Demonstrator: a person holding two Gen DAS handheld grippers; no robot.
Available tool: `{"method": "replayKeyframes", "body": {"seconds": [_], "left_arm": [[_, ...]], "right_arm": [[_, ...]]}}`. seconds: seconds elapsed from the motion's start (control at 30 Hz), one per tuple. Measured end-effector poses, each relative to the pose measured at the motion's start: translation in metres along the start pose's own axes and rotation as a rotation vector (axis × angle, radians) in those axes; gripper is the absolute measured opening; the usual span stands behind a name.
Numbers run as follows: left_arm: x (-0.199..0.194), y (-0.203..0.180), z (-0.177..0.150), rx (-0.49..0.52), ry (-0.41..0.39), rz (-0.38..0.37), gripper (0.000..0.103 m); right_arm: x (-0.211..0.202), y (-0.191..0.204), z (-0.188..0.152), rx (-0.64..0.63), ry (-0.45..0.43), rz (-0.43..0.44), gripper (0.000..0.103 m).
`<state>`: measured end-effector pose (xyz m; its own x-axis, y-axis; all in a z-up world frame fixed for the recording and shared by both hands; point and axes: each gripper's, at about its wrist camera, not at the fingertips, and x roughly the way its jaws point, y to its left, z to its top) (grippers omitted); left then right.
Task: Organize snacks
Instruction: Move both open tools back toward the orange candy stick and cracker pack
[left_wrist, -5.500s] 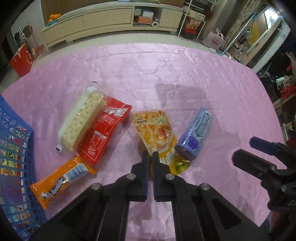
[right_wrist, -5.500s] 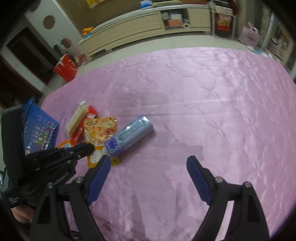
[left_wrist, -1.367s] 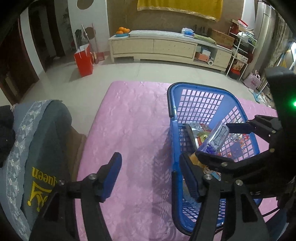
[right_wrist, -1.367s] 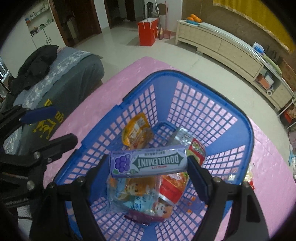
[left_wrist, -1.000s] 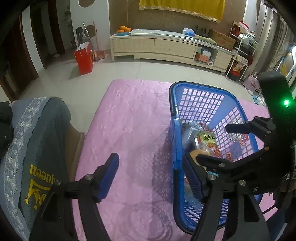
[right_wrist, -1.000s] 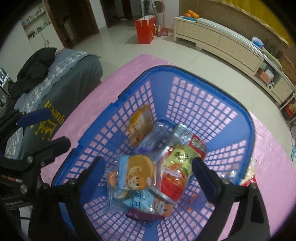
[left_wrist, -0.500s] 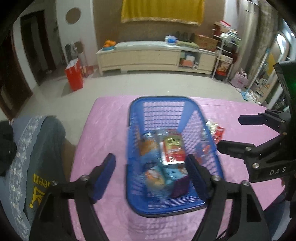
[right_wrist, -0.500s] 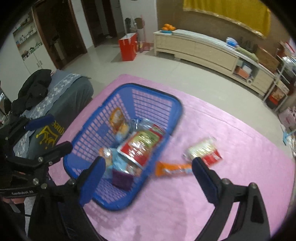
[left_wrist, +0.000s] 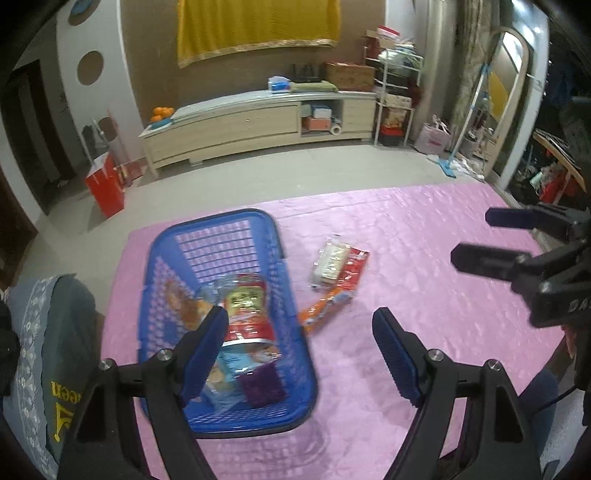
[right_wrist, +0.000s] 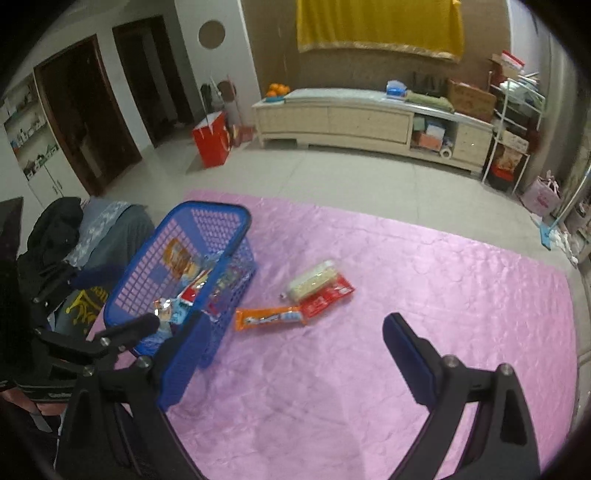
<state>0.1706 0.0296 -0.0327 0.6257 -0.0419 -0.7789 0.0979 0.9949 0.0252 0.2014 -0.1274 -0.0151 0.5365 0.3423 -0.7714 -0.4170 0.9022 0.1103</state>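
Note:
A blue plastic basket (left_wrist: 258, 236) stands at the left of the pink cloth and holds several snack packs; it also shows in the right wrist view (right_wrist: 221, 212). Three packs lie on the cloth beside it: a cracker pack (left_wrist: 330, 260) (right_wrist: 314, 278), a red pack (left_wrist: 352, 271) (right_wrist: 327, 297) and an orange pack (left_wrist: 323, 308) (right_wrist: 269, 317). My left gripper (left_wrist: 299, 354) is open and empty, raised above the basket's near right corner. My right gripper (right_wrist: 291, 356) is open and empty, raised above the cloth right of the basket; it shows in the left wrist view (left_wrist: 476, 236).
The pink cloth (right_wrist: 424, 295) covers the table. A grey-clothed chair (left_wrist: 48, 332) stands at the table's left edge. A long beige cabinet (right_wrist: 351, 120), a red bag (right_wrist: 210, 138) and a shelf rack (right_wrist: 517, 122) stand across the floor.
My right gripper let the Doublemint pack go into the basket. Both grippers then pulled up and back to the right, so the three packs on the cloth came into view.

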Motion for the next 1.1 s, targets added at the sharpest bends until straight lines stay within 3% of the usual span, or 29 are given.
{"method": "replayKeyframes", "body": {"seconds": [0.13,0.3,0.57,0.73,0.87,1.1], "left_arm": [[0.015,-0.019,0.002,0.032,0.014,-0.003,0.079],[0.037,-0.045,0.008,0.083,0.012,0.001,0.079],[0.071,-0.064,0.008,0.145,0.034,0.043,0.079],[0.07,-0.044,0.007,0.104,0.042,0.072,0.079],[0.055,-0.006,0.01,0.001,0.023,0.093,0.079],[0.054,0.057,0.003,-0.142,0.057,0.151,0.079]], "right_arm": [[-0.005,-0.01,-0.01,-0.079,-0.095,-0.072,0.096],[0.018,-0.02,-0.019,-0.171,-0.018,-0.168,0.096],[0.059,-0.049,-0.025,-0.139,0.068,-0.058,0.096],[0.084,-0.037,-0.026,-0.236,0.092,-0.01,0.095],[0.115,-0.017,-0.022,-0.335,0.126,0.042,0.09],[0.162,0.03,-0.029,-0.529,0.181,0.119,0.085]]}}
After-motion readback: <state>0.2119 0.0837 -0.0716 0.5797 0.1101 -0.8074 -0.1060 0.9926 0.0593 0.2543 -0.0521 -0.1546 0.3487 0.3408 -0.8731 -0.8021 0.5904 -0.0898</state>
